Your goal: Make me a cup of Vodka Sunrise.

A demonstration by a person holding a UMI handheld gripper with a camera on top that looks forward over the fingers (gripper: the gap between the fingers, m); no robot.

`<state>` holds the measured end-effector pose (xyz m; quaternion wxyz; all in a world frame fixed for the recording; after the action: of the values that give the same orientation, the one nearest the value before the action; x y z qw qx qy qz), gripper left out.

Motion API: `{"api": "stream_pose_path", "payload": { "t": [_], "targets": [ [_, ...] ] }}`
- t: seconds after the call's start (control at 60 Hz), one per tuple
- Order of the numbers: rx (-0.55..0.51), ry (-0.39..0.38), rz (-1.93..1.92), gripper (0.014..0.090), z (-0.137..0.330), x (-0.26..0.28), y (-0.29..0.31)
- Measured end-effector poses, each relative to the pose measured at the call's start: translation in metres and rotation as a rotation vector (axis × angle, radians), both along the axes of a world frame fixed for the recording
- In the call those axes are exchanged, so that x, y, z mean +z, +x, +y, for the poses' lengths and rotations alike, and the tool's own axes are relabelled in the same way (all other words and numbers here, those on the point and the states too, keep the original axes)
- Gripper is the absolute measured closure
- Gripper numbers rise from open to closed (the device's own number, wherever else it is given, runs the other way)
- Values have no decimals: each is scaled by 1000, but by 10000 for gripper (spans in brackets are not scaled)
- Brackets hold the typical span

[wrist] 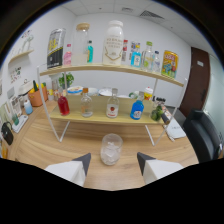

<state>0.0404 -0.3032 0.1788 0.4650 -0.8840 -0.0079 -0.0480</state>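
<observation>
- Glass point(111, 148): clear tumbler, upright on the wooden table, holding pale ice-like pieces; it stands just ahead of the gripper point(113, 162), in line with the gap between the spread fingers, apart from both.
- Red bottle point(63, 105): clear, filled with red liquid, upright at the near end of the lower shelf point(100, 119).
- Clear bottle point(86, 104): upright, just beside the red one.
- Labelled bottle point(113, 106): clear, red-and-white label, upright mid-shelf, beyond the glass.

Claw point(113, 162) — fingers wide apart, level.
</observation>
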Motion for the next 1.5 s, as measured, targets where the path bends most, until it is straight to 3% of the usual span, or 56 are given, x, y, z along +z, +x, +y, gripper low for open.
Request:
{"api": "stream_pose_path", "payload": {
  "t": [0.233,0.45,0.633,0.75,0.983,1.117,1.367,1.5],
  "targets": [
    [-6,-4,8,180,-29,-5,-15],
    [37,32,92,181,-37,-20,-76],
    [103,133,149,181,18,-2,-133],
    [101,203,152,182,68,9,-151],
    [68,271,136,212,149,22,-167],
    [56,274,139,298,174,17,-175],
    [35,259,94,677,191,4,-177],
    [47,259,101,695,189,5,-178]
  ]
}}
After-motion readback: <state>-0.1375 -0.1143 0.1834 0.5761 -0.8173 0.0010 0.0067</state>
